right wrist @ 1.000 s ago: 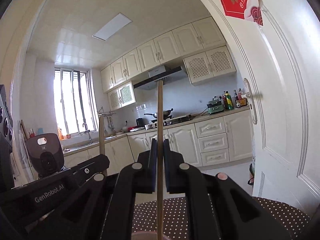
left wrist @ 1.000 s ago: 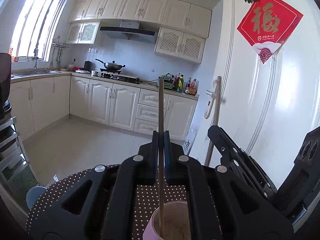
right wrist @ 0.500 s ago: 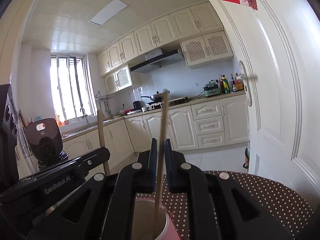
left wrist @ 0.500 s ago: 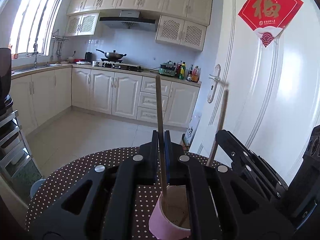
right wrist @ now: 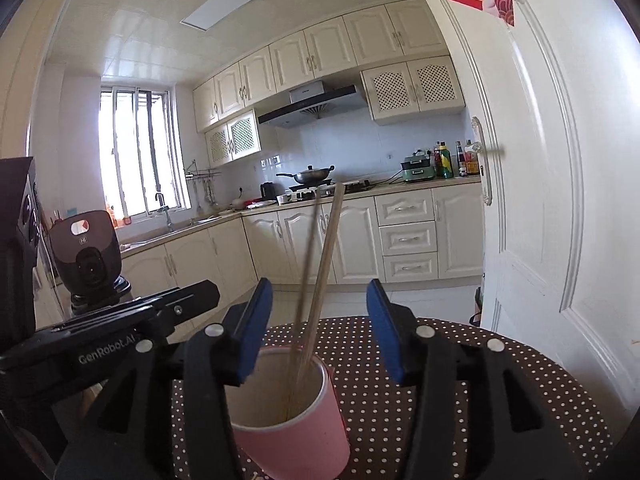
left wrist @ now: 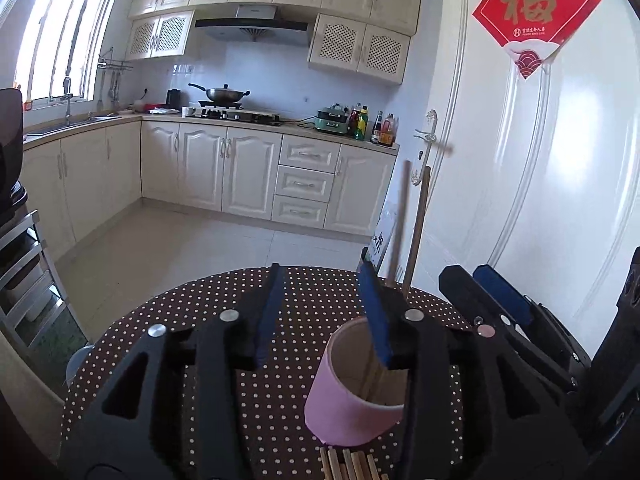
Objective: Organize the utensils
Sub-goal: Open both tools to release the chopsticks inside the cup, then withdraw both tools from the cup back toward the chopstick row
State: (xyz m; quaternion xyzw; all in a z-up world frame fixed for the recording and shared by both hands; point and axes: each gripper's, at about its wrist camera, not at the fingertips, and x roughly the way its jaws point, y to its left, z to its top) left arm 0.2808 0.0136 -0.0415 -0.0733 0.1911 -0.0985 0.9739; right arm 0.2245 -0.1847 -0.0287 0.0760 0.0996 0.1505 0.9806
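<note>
A pink cup [left wrist: 352, 396] [right wrist: 292, 416] stands upright on the round brown table with white dots [left wrist: 208, 308] [right wrist: 472, 364]. Two wooden chopsticks [left wrist: 416, 232] [right wrist: 324, 276] stand loose in the cup and lean on its rim. My left gripper [left wrist: 320, 312] is opening above the cup's left side, and nothing sits between its blue pads. My right gripper [right wrist: 320, 328] is opening too; the chopsticks rise through its gap, and neither pad touches them. More wooden chopsticks [left wrist: 348, 464] lie on the table at the lower edge of the left wrist view.
The other gripper shows at the side of each view [left wrist: 520, 320] [right wrist: 100, 340]. A white door [left wrist: 540, 160] [right wrist: 560, 180] stands close on the right. Kitchen cabinets [left wrist: 240, 168] and tiled floor lie beyond the table's far edge.
Both grippers were shut, each on one chopstick held upright. Both lowered toward the cup, the sticks' tips went in, and both have opened and let go. The two sticks now lean in the cup.
</note>
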